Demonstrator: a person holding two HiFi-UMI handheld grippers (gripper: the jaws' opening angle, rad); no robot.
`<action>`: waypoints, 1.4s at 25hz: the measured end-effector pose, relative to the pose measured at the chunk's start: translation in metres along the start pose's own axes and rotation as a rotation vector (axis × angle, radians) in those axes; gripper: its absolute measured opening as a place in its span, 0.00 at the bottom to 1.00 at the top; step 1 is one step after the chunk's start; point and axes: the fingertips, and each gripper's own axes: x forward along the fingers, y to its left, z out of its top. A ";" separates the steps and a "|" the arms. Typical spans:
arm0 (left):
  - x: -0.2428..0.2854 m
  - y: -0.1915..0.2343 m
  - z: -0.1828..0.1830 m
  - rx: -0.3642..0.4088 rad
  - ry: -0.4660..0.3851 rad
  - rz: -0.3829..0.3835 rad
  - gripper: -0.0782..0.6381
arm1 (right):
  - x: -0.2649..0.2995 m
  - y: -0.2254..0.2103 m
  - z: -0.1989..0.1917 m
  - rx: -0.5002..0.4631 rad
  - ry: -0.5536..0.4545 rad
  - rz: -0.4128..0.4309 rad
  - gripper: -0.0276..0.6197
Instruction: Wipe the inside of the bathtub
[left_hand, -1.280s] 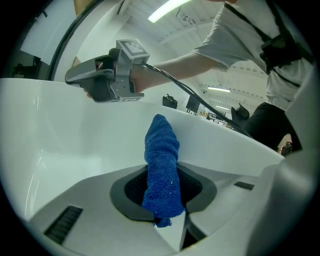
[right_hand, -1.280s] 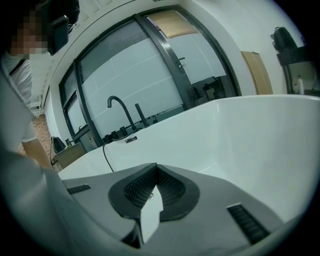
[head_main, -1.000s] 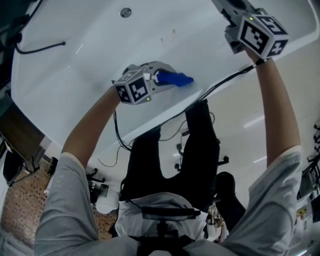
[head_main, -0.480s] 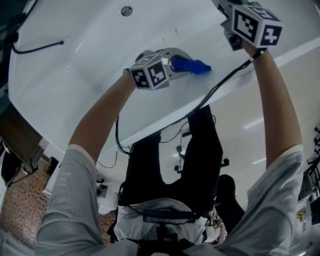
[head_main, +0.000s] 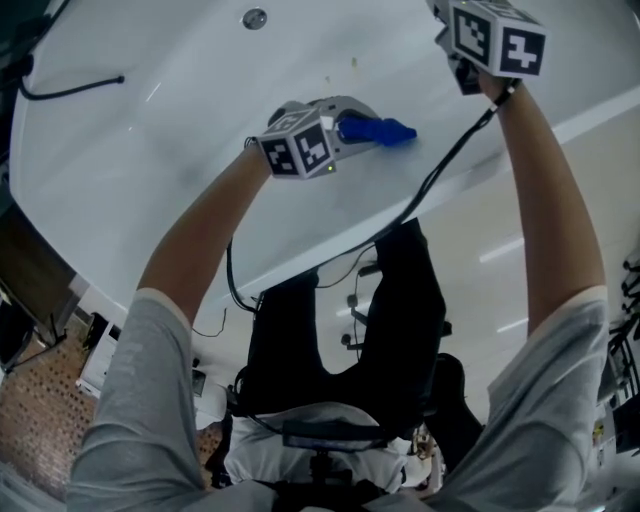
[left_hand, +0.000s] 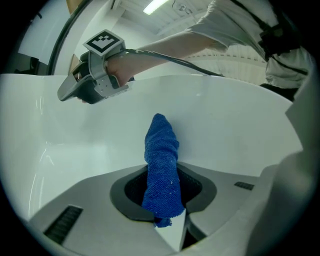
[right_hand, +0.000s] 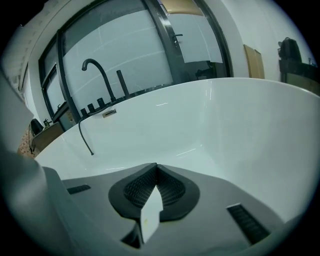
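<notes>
White bathtub (head_main: 150, 130) wall fills the head view; the left gripper (head_main: 352, 125) holds a blue cloth (head_main: 380, 130) against it, well away from the drain (head_main: 254, 18), with the right gripper (head_main: 450, 30) farther from the drain. Left gripper view: jaws clamped on the cloth's end. Right gripper view: jaws together, empty. A hard drag could probably pull the cloth free
</notes>
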 end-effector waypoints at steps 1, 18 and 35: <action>-0.005 -0.006 -0.010 0.000 0.017 -0.008 0.27 | 0.003 0.000 -0.003 -0.001 0.009 -0.010 0.06; 0.009 0.012 -0.036 -0.035 0.037 0.027 0.27 | 0.058 0.008 -0.107 -0.027 0.392 -0.081 0.06; -0.003 -0.009 -0.101 -0.095 0.104 -0.008 0.27 | 0.092 0.021 -0.127 -0.057 0.437 -0.011 0.06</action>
